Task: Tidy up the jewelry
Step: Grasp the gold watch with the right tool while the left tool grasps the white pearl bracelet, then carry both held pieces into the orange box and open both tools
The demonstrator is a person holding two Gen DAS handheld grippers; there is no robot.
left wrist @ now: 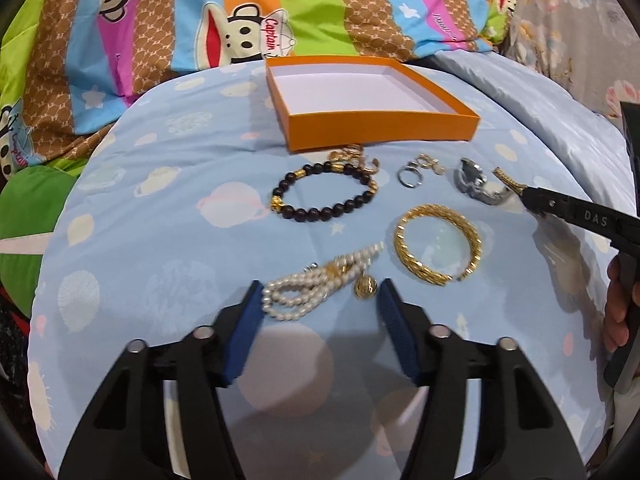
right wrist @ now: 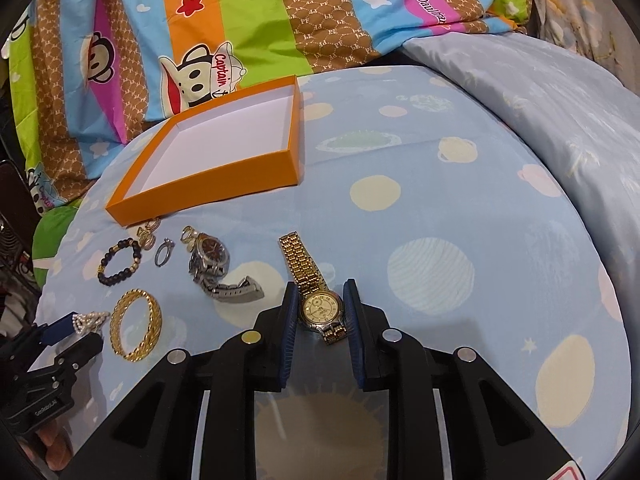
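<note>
A pearl bracelet [left wrist: 304, 296] with a gold ball charm lies on the blue planet-print sheet, and my left gripper [left wrist: 320, 296] is shut on it, one blue pad at each end. My right gripper [right wrist: 322, 304] is shut on the case of a gold watch [right wrist: 322, 307] whose strap trails over the sheet. In the left wrist view the right gripper [left wrist: 524, 196] comes in from the right with the gold strap [left wrist: 505, 178] at its tip. The orange box [left wrist: 380, 126] stands empty behind the jewelry. The left gripper [right wrist: 76, 332] shows at the lower left of the right wrist view.
Between the box and the grippers lie a black bead bracelet [left wrist: 312, 213], a gold bangle [left wrist: 424, 274], a silver watch [left wrist: 472, 184], a silver ring [left wrist: 400, 178] and small gold rings [left wrist: 352, 156]. A striped cartoon pillow [left wrist: 240, 20] borders the far side. A hand [left wrist: 618, 312] is at the right edge.
</note>
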